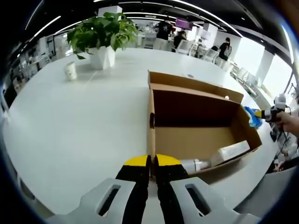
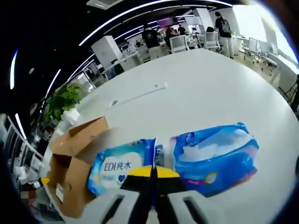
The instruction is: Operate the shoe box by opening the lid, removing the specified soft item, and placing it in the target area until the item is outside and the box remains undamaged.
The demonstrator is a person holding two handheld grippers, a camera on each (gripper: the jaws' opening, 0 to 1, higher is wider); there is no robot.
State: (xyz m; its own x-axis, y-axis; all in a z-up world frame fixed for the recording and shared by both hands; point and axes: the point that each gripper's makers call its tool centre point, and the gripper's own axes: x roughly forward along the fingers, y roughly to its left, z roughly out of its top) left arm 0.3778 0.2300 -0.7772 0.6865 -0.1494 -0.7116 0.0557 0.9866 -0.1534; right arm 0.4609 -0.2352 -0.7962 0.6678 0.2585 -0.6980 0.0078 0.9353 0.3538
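Note:
The cardboard shoe box (image 1: 196, 135) stands open on the white table (image 1: 70, 135), its lid flap folded back at the far side. A white tube-like pack (image 1: 219, 156) lies inside along the near wall. My left gripper (image 1: 152, 163) is shut on the box's near left corner wall. Beyond the box's right end, my right gripper (image 1: 268, 114) holds a blue wipes pack (image 1: 252, 116) in the air. In the right gripper view the right gripper (image 2: 153, 171) pinches the end seam of that blue and white pack (image 2: 119, 168), above the box (image 2: 74, 149). A second blue pack (image 2: 215, 156) lies on the table.
A potted plant (image 1: 103, 32) and a paper cup (image 1: 70, 71) stand at the far left of the table. A person's hand (image 1: 289, 122) is at the right edge. Chairs and people stand beyond the table's far side.

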